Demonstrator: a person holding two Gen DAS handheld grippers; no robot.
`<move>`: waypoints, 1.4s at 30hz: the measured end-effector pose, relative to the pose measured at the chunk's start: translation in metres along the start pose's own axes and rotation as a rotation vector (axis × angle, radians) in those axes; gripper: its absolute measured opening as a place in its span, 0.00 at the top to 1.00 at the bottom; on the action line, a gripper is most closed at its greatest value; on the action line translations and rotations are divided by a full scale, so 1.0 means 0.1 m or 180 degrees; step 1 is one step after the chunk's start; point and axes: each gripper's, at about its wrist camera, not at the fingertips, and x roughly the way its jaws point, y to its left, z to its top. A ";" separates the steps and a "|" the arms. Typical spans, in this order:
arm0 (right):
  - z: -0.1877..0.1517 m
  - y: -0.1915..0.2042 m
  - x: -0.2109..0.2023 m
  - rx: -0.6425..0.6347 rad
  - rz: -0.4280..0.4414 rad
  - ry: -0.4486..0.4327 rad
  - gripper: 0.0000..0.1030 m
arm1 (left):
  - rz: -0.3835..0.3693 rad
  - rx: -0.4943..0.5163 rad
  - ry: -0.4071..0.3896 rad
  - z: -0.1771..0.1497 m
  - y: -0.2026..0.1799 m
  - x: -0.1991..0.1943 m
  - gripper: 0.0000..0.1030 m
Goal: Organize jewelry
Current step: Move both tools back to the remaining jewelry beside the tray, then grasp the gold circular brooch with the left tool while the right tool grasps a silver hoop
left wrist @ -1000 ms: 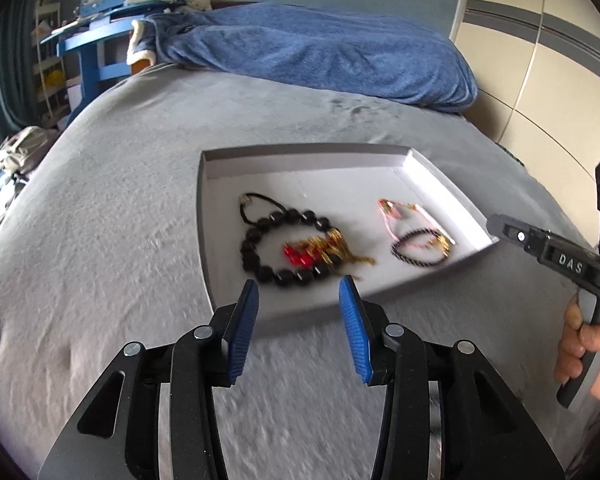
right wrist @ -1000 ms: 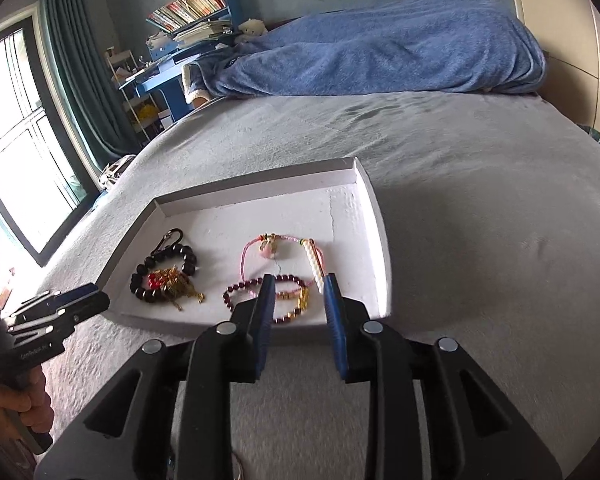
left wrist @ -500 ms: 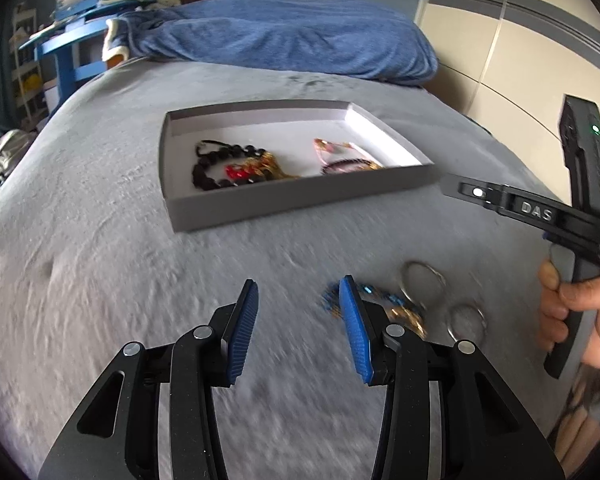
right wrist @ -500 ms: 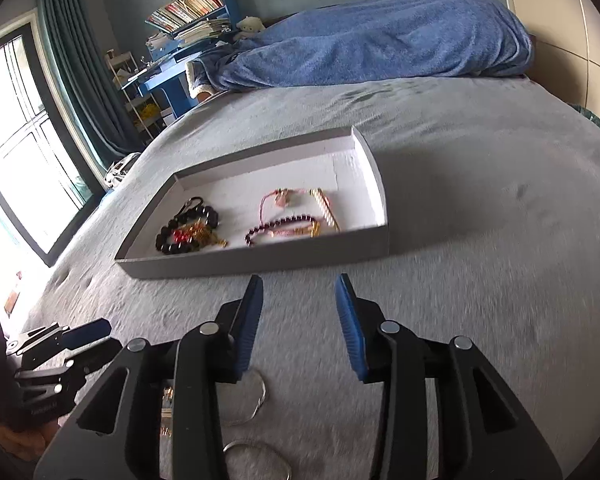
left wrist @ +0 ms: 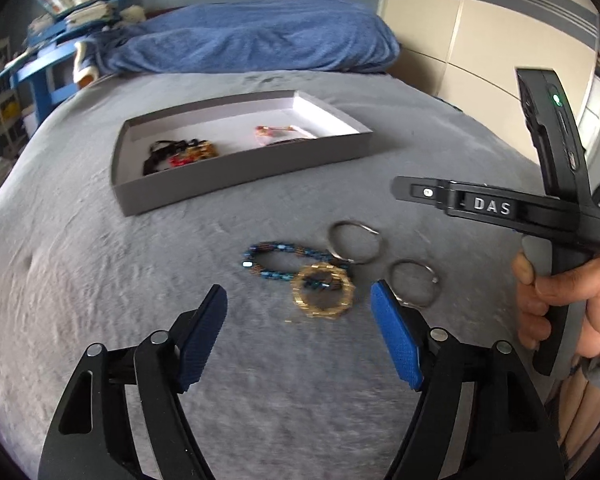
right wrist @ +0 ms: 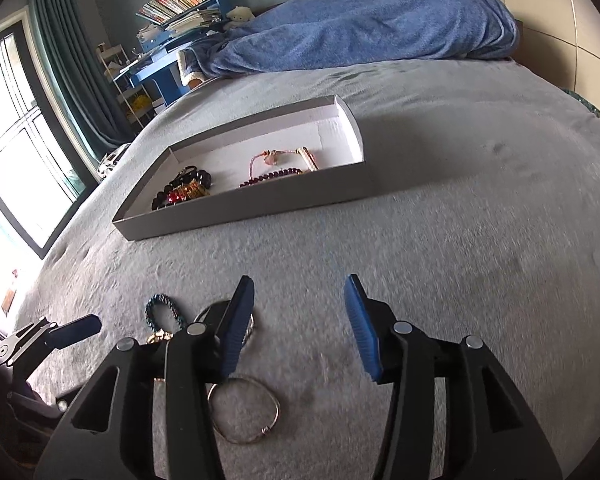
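I hold a two-finger gripper in each hand over a grey bedspread [left wrist: 100,280]. Going left to right in my left wrist view: at ten o'clock sits the grey tray [left wrist: 228,178], well apart from me, holding a black bead bracelet with red and gold pieces [left wrist: 176,154] and, to its right, pink and dark strands [left wrist: 278,136]. A second ago both grippers hung right at the tray's near wall; now both have pulled back toward me, so the tray looks smaller and loose jewelry has come into view.

My left gripper [left wrist: 298,304] is released, its blue pads spread wider than before. Just ahead at twelve o'clock lies a blue beaded bracelet [left wrist: 276,260], with a gold bracelet [left wrist: 324,290] touching its right end. Two silver rings follow: one [left wrist: 354,242] at one o'clock, another [left wrist: 414,282] beside my right pad. At three o'clock my right hand [left wrist: 560,304] grips the other tool.

My right gripper [right wrist: 298,298] is also released, empty, with a silver ring [right wrist: 246,412] down at seven o'clock.

I judge this as a return trip: four pieces remain outside the tray, and the gold bracelet seems nearest my left pads.
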 end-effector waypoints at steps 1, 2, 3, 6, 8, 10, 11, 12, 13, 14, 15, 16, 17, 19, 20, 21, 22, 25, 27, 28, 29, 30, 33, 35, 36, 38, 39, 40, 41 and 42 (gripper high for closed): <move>-0.01 -0.01 -0.01 0.0007 -0.0002 0.0000 0.51 | 0.0000 0.0032 0.0010 -0.01 -0.03 0.01 0.27; -0.02 -0.01 -0.02 0.0017 -0.0002 -0.0001 0.50 | 0.0013 0.0072 0.0025 -0.02 -0.06 0.04 0.27; -0.04 -0.02 -0.04 0.0029 -0.0006 -0.0004 0.49 | 0.0026 0.0093 0.0036 -0.02 -0.07 0.05 0.27; -0.07 -0.03 -0.07 0.0045 -0.0022 -0.0014 0.42 | 0.0044 0.0125 0.0069 -0.02 -0.11 0.10 0.27; -0.09 -0.04 -0.08 0.0040 -0.0034 -0.0025 0.35 | 0.0063 0.0142 0.0075 -0.01 -0.13 0.12 0.27; -0.11 -0.04 -0.09 0.0021 -0.0086 -0.0032 0.31 | 0.0080 0.0158 0.0098 -0.01 -0.15 0.15 0.27; -0.12 -0.05 -0.09 0.0025 -0.0104 -0.0024 0.30 | 0.0097 0.0167 0.0106 -0.01 -0.15 0.16 0.27; -0.13 -0.06 -0.09 0.0031 -0.0119 -0.0020 0.28 | 0.0112 0.0170 0.0123 -0.01 -0.16 0.19 0.27; -0.14 -0.06 -0.10 0.0034 -0.0136 -0.0017 0.27 | 0.0113 0.0167 0.0146 0.00 -0.16 0.21 0.27; -0.15 -0.06 -0.10 0.0033 -0.0152 -0.0015 0.26 | 0.0111 0.0158 0.0173 0.01 -0.15 0.24 0.28; -0.16 -0.06 -0.10 0.0028 -0.0166 -0.0012 0.25 | 0.0105 0.0155 0.0193 0.01 -0.15 0.26 0.33; -0.17 -0.06 -0.10 0.0025 -0.0173 -0.0009 0.25 | 0.0089 0.0157 0.0232 0.02 -0.16 0.29 0.41; -0.17 -0.06 -0.10 0.0023 -0.0176 -0.0007 0.24 | 0.0082 0.0158 0.0263 0.02 -0.15 0.32 0.44; -0.18 -0.05 -0.11 0.0025 -0.0186 -0.0006 0.23 | 0.0101 0.0165 0.0312 0.01 -0.16 0.35 0.53; -0.19 -0.05 -0.10 0.0026 -0.0186 -0.0001 0.23 | 0.0100 0.0163 0.0321 0.01 -0.15 0.36 0.54; -0.19 -0.05 -0.10 0.0020 -0.0187 0.0007 0.23 | 0.0102 0.0157 0.0322 0.00 -0.15 0.36 0.57; -0.20 -0.04 -0.09 0.0012 -0.0188 0.0016 0.23 | 0.0104 0.0149 0.0323 0.00 -0.15 0.36 0.61; -0.22 0.00 -0.09 -0.0036 -0.0184 0.0042 0.23 | 0.0083 0.0115 0.0301 0.00 -0.13 0.34 0.62; -0.25 0.03 -0.09 -0.0066 -0.0177 0.0053 0.23 | 0.0079 0.0100 0.0278 0.00 -0.12 0.31 0.62; -0.26 0.04 -0.10 -0.0077 -0.0166 0.0058 0.23 | 0.0081 0.0087 0.0268 0.00 -0.10 0.29 0.62; -0.28 0.06 -0.10 -0.0091 -0.0153 0.0064 0.23 | 0.0090 0.0068 0.0256 -0.01 -0.08 0.26 0.62; -0.30 0.08 -0.10 -0.0123 -0.0140 0.0080 0.23 | 0.0101 0.0052 0.0246 0.00 -0.05 0.24 0.62; -0.37 0.19 -0.10 -0.0266 -0.0121 0.0138 0.23 | 0.0135 -0.0049 0.0207 0.00 0.06 0.16 0.62; -0.41 0.27 -0.09 -0.0373 -0.0100 0.0174 0.23 | 0.0164 -0.0132 0.0171 0.01 0.14 0.11 0.62; -0.44 0.30 -0.09 -0.0416 -0.0090 0.0190 0.23 | 0.0173 -0.0158 0.0161 0.02 0.16 0.09 0.62; -0.49 0.38 -0.07 -0.0528 -0.0092 0.0236 0.23 | 0.0191 -0.0221 0.0144 0.03 0.21 0.07 0.62; -0.51 0.40 -0.07 -0.0569 -0.0096 0.0252 0.23 | 0.0194 -0.0236 0.0144 0.03 0.23 0.07 0.62; -0.53 0.43 -0.06 -0.0631 -0.0105 0.0271 0.23 | 0.0199 -0.0246 0.0146 0.03 0.24 0.06 0.62; -0.54 0.46 -0.04 -0.0667 -0.0117 0.0283 0.23 | 0.0199 -0.0251 0.0151 0.03 0.24 0.06 0.62; -0.55 0.47 -0.02 -0.0705 -0.0142 0.0310 0.24 | 0.0197 -0.0253 0.0151 0.03 0.25 0.06 0.62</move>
